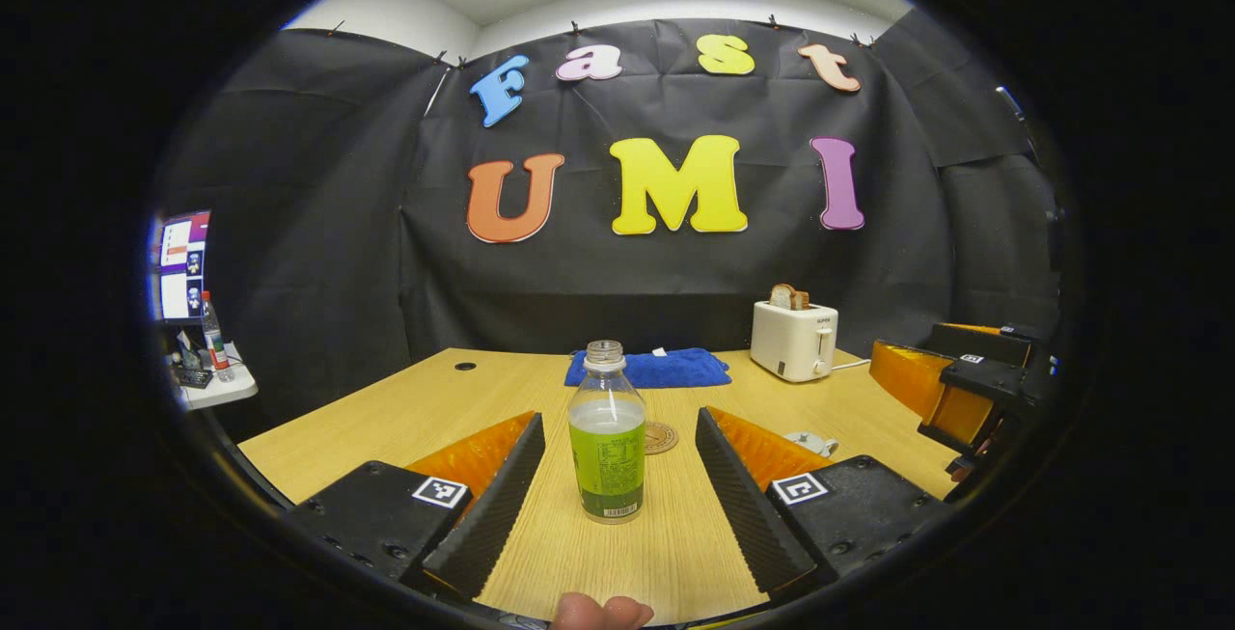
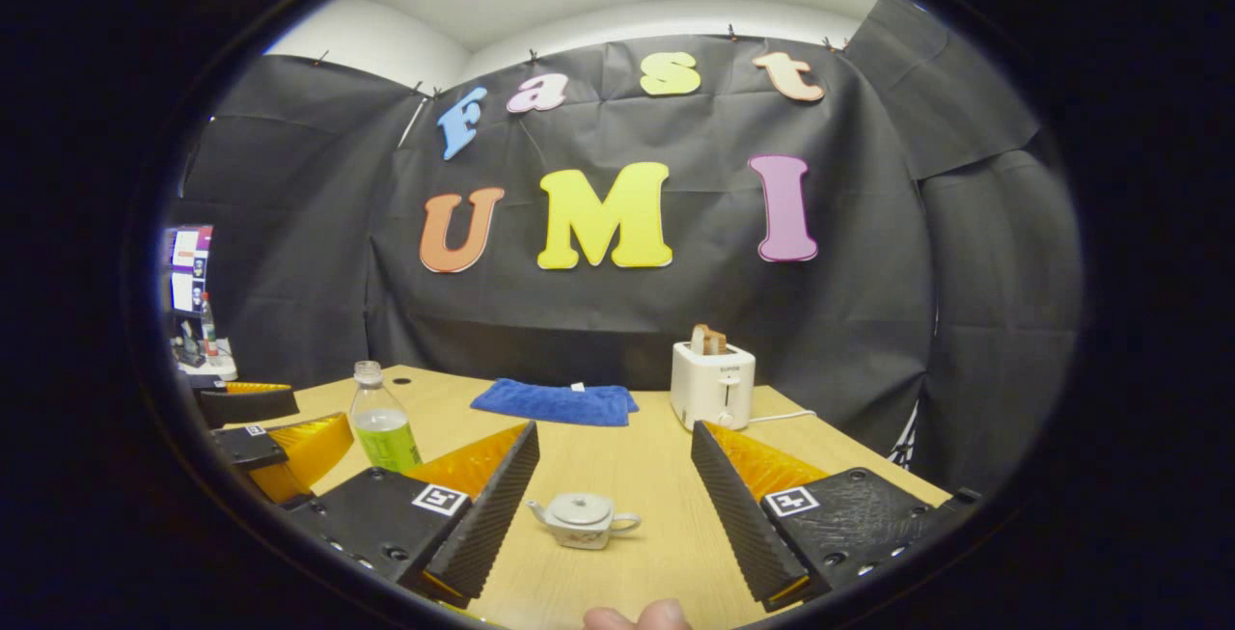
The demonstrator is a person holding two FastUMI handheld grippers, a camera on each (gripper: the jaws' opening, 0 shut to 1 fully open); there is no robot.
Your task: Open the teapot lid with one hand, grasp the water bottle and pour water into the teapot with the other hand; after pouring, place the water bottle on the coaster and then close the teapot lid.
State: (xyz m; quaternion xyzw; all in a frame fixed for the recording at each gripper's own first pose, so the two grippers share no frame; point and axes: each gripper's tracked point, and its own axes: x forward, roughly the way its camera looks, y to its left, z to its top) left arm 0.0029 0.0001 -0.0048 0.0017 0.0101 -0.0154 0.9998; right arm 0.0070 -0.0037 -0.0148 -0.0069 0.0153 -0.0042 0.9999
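Both sets of jaws are spread wide – the left gripper frames the uncapped clear plastic water bottle of green drink mid-tabletop, the right gripper the small white ceramic teapot – so pinch the lid's knob squarely and lift it straight up before closing on the bottle's waist

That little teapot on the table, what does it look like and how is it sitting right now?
The teapot is small, squat and white, glossy like ceramic, with a faint pattern low on its body. Its spout points left in the right gripper view and its loop handle points right. The lid, with a small knob, is on and closed. It stands upright on the wooden table, ahead of the open right gripper, centred between its fingers. Nothing but the table touches it. In the left gripper view it peeks out behind a finger.
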